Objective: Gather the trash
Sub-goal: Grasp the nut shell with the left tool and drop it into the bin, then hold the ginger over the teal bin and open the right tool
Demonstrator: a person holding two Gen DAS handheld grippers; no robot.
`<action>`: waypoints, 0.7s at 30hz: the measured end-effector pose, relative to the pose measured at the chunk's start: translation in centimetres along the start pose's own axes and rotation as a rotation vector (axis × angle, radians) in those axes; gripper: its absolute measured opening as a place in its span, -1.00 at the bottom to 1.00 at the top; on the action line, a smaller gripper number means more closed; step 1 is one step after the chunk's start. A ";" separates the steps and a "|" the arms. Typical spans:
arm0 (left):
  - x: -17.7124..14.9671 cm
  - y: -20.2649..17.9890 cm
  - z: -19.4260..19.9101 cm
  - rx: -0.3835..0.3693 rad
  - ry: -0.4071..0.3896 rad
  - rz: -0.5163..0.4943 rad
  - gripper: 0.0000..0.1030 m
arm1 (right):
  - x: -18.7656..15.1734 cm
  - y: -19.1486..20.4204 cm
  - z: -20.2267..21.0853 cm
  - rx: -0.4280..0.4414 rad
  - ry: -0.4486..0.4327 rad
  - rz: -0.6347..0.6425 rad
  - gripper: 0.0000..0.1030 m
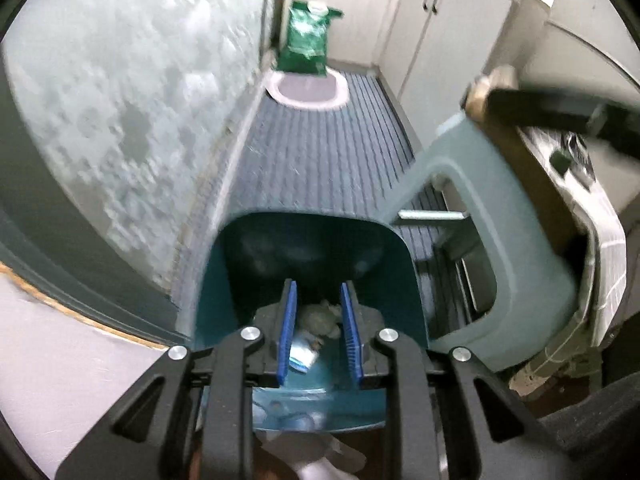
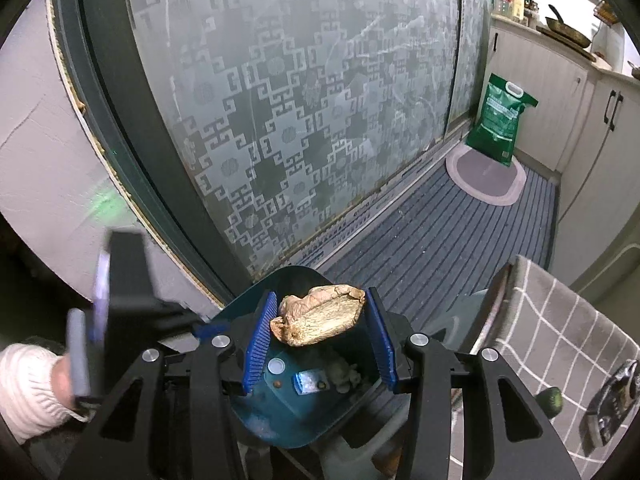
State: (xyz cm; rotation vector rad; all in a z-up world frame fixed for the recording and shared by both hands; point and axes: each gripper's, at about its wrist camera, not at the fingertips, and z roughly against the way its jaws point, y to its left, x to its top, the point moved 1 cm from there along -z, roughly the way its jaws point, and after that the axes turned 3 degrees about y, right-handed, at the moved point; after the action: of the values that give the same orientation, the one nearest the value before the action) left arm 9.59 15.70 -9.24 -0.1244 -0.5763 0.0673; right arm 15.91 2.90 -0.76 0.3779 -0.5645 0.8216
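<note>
A teal dustpan (image 1: 224,280) sits under my left gripper (image 1: 318,286), whose blue pads stand a narrow gap apart and seem shut on its near part. Inside lie a grey wad (image 1: 320,318) and a blue-white wrapper (image 1: 302,356). In the right wrist view my right gripper (image 2: 322,300) is shut on a tan crumpled piece of trash (image 2: 316,316), held just above the dustpan (image 2: 272,412). The left gripper (image 2: 208,328) shows blurred at that pan's left rim. The right gripper (image 1: 496,96) appears blurred at upper right in the left wrist view.
A frosted patterned glass door (image 2: 280,100) runs along the left. A green bag (image 2: 500,120) stands behind an oval mat (image 2: 484,176) on the striped floor. Cabinets (image 2: 568,92) line the right. A pale plastic stool (image 1: 500,208) and checked cloth (image 2: 560,320) are close by. A white knit sleeve (image 2: 24,384) is at left.
</note>
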 end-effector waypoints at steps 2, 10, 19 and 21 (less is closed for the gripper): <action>0.4 0.5 1.5 0.041 -0.040 0.001 -0.52 | -0.3 0.3 -0.9 0.000 0.016 -0.007 -0.11; 1.3 3.1 6.2 0.034 -0.138 0.081 -0.56 | -2.0 1.6 -5.7 0.018 0.133 -0.009 -0.11; 1.9 2.5 10.7 -0.010 -0.229 0.093 -0.57 | -4.9 4.0 -11.8 0.003 0.282 0.029 -0.11; 1.9 2.3 11.5 -0.013 -0.247 0.092 -0.57 | -5.3 4.0 -12.6 -0.004 0.302 0.025 -0.11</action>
State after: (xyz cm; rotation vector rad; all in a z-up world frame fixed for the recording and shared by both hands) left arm 4.82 19.34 1.01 -0.1562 -0.8179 0.1700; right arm 14.00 8.86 -13.54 0.2370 -0.2897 0.8818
